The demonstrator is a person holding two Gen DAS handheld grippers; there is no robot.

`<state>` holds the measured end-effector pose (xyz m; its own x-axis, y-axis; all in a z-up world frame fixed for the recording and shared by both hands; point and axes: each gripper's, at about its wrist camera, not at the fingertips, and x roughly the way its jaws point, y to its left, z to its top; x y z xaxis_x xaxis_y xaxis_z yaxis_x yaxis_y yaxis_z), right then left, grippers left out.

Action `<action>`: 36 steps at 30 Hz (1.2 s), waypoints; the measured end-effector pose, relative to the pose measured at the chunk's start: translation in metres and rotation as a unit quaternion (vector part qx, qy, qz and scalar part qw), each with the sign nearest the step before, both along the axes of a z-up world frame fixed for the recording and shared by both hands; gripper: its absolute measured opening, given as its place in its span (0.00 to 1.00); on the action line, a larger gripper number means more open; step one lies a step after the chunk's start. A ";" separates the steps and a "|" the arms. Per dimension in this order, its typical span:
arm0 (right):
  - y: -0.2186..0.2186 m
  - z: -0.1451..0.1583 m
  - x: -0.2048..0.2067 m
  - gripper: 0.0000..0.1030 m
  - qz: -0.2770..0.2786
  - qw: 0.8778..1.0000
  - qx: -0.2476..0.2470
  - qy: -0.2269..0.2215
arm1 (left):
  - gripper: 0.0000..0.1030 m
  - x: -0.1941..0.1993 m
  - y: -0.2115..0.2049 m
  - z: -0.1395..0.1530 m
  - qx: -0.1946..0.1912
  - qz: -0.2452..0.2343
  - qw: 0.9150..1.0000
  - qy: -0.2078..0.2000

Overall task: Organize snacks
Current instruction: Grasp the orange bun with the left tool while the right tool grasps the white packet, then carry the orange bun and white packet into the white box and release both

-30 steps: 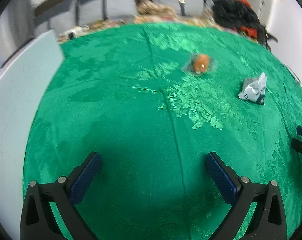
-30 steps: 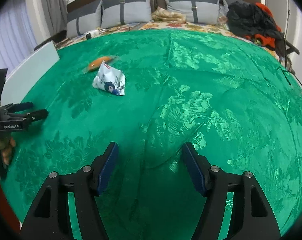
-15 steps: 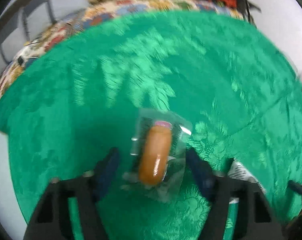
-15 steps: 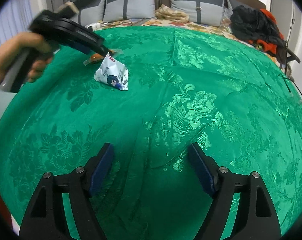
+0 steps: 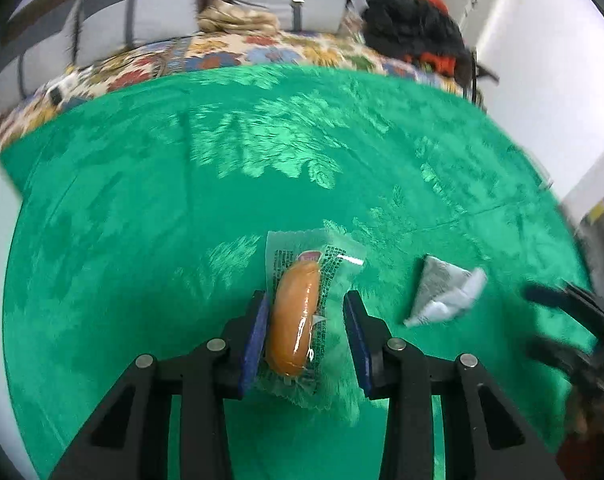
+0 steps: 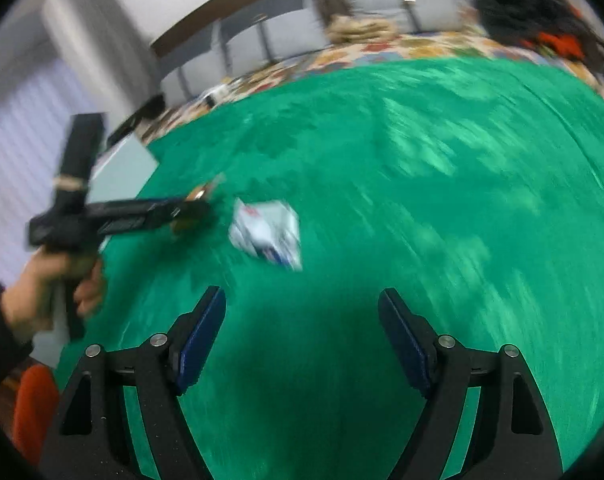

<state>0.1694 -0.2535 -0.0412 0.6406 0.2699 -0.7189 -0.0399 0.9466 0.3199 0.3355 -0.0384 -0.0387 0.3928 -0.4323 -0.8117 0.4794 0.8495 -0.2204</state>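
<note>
A sausage in a clear wrapper point(image 5: 296, 316) lies on the green tablecloth point(image 5: 142, 220). My left gripper point(image 5: 307, 332) straddles it with jaws partly closed; the left pad touches the wrapper and a gap remains at the right pad. A white and blue snack packet point(image 5: 445, 296) lies just right of it. In the right wrist view my right gripper point(image 6: 302, 336) is open and empty above the cloth, with the same packet point(image 6: 268, 232) ahead of it and the left gripper point(image 6: 190, 210) at the sausage to its left.
A pale board point(image 6: 122, 168) lies at the cloth's left edge. A patterned sofa with grey cushions point(image 5: 222, 36) and a black and red bundle point(image 5: 413, 28) lie beyond the far edge. My right gripper shows blurred at the right in the left wrist view point(image 5: 565, 320).
My left gripper moved forward onto the sausage and narrowed its jaws around it. My right gripper swung left toward the white packet; its view is blurred.
</note>
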 end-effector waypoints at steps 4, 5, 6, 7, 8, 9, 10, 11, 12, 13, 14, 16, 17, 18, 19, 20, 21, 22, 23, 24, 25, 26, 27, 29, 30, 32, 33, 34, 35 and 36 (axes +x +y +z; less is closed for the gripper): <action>0.039 0.001 0.056 0.79 0.068 0.997 -0.040 0.005 | 0.36 -0.018 0.027 0.006 -0.037 0.024 0.999 -0.001; 0.049 -0.001 0.066 0.73 0.090 0.995 -0.051 0.006 | 0.36 -0.020 0.033 0.007 -0.047 0.031 0.998 0.000; 0.058 -0.004 0.072 0.45 0.104 0.992 -0.066 0.013 | 0.36 -0.023 0.039 0.008 -0.057 0.037 0.998 0.002; 0.067 -0.009 0.078 0.26 0.106 0.988 -0.103 0.033 | 0.36 -0.027 0.046 0.010 -0.068 0.043 0.997 0.003; 0.067 -0.009 0.078 0.24 0.100 0.988 -0.109 0.032 | 0.36 -0.031 0.053 0.014 -0.082 0.050 0.995 0.003; 0.063 -0.007 0.078 0.24 0.096 0.991 -0.090 0.037 | 0.36 -0.034 0.059 0.016 -0.091 0.054 0.994 0.002; 0.058 -0.006 0.076 0.24 0.088 0.992 -0.077 0.044 | 0.36 -0.037 0.064 0.019 -0.100 0.057 0.993 0.002; 0.052 -0.004 0.071 0.24 0.078 0.994 -0.070 0.043 | 0.36 -0.042 0.072 0.025 -0.112 0.062 0.992 0.000; 0.047 0.000 0.067 0.24 0.072 0.995 -0.059 0.040 | 0.36 -0.045 0.076 0.029 -0.122 0.064 0.990 0.000; 0.038 0.003 0.061 0.24 0.062 0.997 -0.039 0.040 | 0.36 -0.048 0.079 0.033 -0.132 0.068 0.989 -0.001; 0.033 0.006 0.055 0.24 0.054 0.997 -0.026 0.041 | 0.36 -0.055 0.086 0.041 -0.148 0.074 0.986 -0.003; 0.026 0.014 0.049 0.24 0.044 0.998 -0.008 0.041 | 0.36 -0.066 0.098 0.053 -0.171 0.082 0.982 -0.007; 0.025 0.020 0.046 0.24 0.041 0.998 0.004 0.040 | 0.36 -0.074 0.107 0.064 -0.187 0.090 0.978 -0.011; 0.027 0.027 0.044 0.24 0.042 0.998 0.011 0.037 | 0.36 -0.080 0.115 0.072 -0.198 0.095 0.975 -0.015; 0.032 0.037 0.042 0.24 0.047 0.998 0.017 0.031 | 0.36 -0.088 0.128 0.083 -0.211 0.101 0.972 -0.021; 0.041 0.049 0.041 0.24 0.054 0.998 0.027 0.022 | 0.36 -0.091 0.136 0.091 -0.217 0.106 0.970 -0.024; 0.050 0.060 0.042 0.24 0.062 0.997 0.037 0.015 | 0.36 -0.098 0.150 0.102 -0.224 0.113 0.968 -0.032; 0.065 0.076 0.044 0.24 0.075 0.996 0.052 0.003 | 0.36 -0.105 0.169 0.114 -0.228 0.123 0.965 -0.041; 0.079 0.090 0.045 0.24 0.088 0.994 0.063 -0.009 | 0.36 -0.107 0.179 0.122 -0.229 0.130 0.964 -0.047; 0.096 0.104 0.048 0.24 0.104 0.992 0.074 -0.021 | 0.36 -0.113 0.200 0.132 -0.228 0.141 0.962 -0.055; 0.116 0.116 0.050 0.24 0.121 0.989 0.083 -0.032 | 0.36 -0.117 0.217 0.138 -0.224 0.151 0.961 -0.061; 0.133 0.127 0.052 0.24 0.137 0.985 0.092 -0.040 | 0.36 -0.122 0.243 0.147 -0.213 0.168 0.960 -0.071; 0.154 0.139 0.054 0.24 0.154 0.982 0.100 -0.049 | 0.36 -0.125 0.260 0.151 -0.201 0.180 0.960 -0.076; 0.211 0.163 0.063 0.25 0.197 0.971 0.119 -0.063 | 0.36 -0.133 0.296 0.155 -0.164 0.211 0.960 -0.086; 0.229 0.169 0.066 0.25 0.208 0.968 0.122 -0.066 | 0.36 -0.136 0.316 0.155 -0.141 0.228 0.959 -0.088; 0.282 0.179 0.076 0.25 0.234 0.963 0.114 -0.075 | 0.38 -0.143 0.345 0.149 -0.090 0.256 0.958 -0.093; 0.303 0.180 0.081 0.26 0.241 0.961 0.110 -0.077 | 0.40 -0.146 0.353 0.145 -0.068 0.266 0.957 -0.094; 0.325 0.179 0.085 0.26 0.246 0.961 0.106 -0.075 | 0.43 -0.148 0.360 0.139 -0.049 0.276 0.955 -0.093; 0.347 0.175 0.091 0.31 0.248 0.961 0.100 -0.072 | 0.46 -0.151 0.369 0.129 -0.029 0.290 0.953 -0.089; 0.362 0.170 0.095 0.38 0.248 0.962 0.095 -0.069 | 0.49 -0.153 0.374 0.122 -0.015 0.300 0.950 -0.085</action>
